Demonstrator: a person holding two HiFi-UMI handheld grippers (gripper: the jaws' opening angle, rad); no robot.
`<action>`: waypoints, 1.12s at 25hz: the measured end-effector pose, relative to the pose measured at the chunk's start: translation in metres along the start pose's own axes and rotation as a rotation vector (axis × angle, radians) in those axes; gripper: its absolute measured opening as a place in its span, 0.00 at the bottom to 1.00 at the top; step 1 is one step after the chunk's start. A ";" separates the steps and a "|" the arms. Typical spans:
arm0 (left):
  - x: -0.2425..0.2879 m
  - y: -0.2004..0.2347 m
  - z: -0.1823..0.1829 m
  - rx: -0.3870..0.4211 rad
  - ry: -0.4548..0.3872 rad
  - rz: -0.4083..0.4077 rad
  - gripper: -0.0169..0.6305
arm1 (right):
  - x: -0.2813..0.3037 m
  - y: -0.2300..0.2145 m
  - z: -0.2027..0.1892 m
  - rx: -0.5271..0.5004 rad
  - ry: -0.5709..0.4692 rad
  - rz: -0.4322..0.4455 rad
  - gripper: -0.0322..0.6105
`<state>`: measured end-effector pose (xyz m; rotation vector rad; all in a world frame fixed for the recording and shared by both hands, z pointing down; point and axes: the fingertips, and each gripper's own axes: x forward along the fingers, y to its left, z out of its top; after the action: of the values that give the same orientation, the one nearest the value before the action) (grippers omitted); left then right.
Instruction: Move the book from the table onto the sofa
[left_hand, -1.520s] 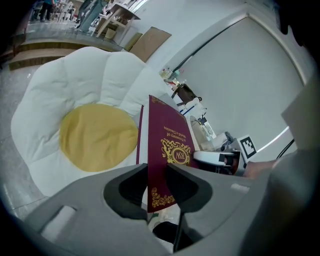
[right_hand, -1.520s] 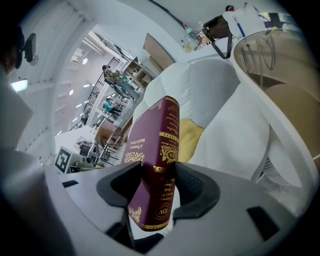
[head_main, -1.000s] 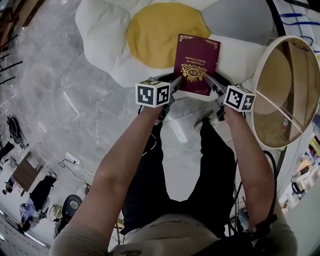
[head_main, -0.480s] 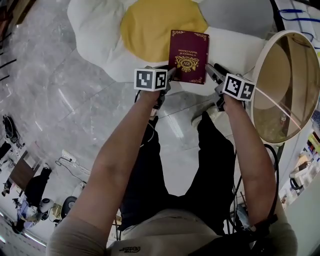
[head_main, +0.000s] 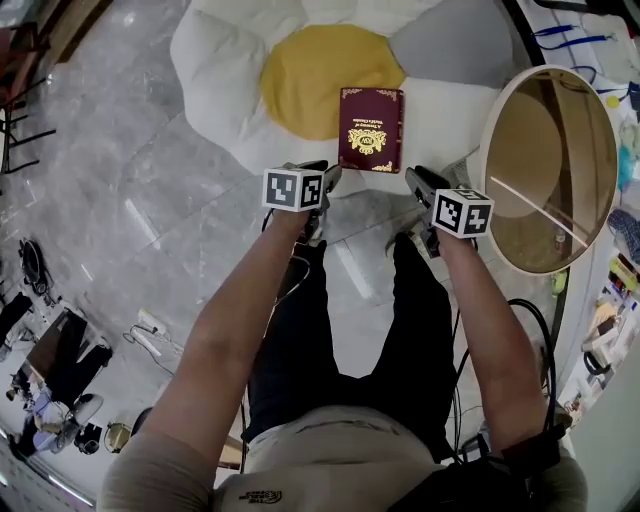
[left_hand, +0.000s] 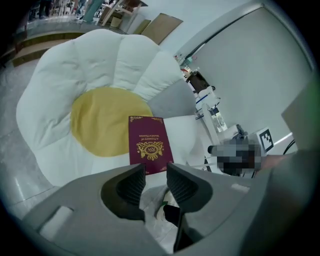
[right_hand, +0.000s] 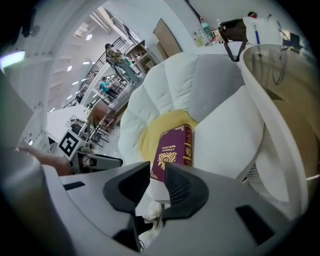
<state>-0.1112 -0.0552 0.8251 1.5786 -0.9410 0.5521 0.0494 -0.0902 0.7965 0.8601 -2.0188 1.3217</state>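
The maroon book (head_main: 371, 130) with gold print lies flat on the flower-shaped sofa (head_main: 215, 70), half on its yellow centre and half on a white petal. My left gripper (head_main: 322, 173) hangs just short of the book's near left corner, open and empty. My right gripper (head_main: 418, 180) is off the near right corner, apart from the book; its jaws are closing with nothing between them. In the left gripper view the book (left_hand: 148, 145) lies beyond the jaws of the left gripper (left_hand: 156, 172). In the right gripper view the book (right_hand: 175, 150) lies past the right gripper (right_hand: 157, 172).
A round table (head_main: 487, 150) with a white rim and brown top stands right of the sofa, close to my right gripper. The person's legs (head_main: 300, 330) and grey marble floor (head_main: 130, 190) lie below. Clutter and cables sit at the lower left and right edges.
Both grippers have drawn back from the book's near corners toward the person. The book stays lying on the sofa, free of both.
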 end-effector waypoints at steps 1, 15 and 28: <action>-0.009 -0.009 0.001 0.008 -0.006 -0.008 0.21 | -0.008 0.008 -0.001 -0.010 0.000 -0.003 0.19; -0.170 -0.158 0.001 0.189 -0.045 -0.171 0.04 | -0.155 0.128 0.009 -0.166 -0.013 0.025 0.07; -0.348 -0.302 -0.003 0.526 -0.060 -0.340 0.04 | -0.299 0.255 0.017 -0.298 -0.093 0.084 0.07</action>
<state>-0.0629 0.0479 0.3788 2.1850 -0.5698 0.5369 0.0400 0.0323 0.4226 0.7167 -2.2735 1.0031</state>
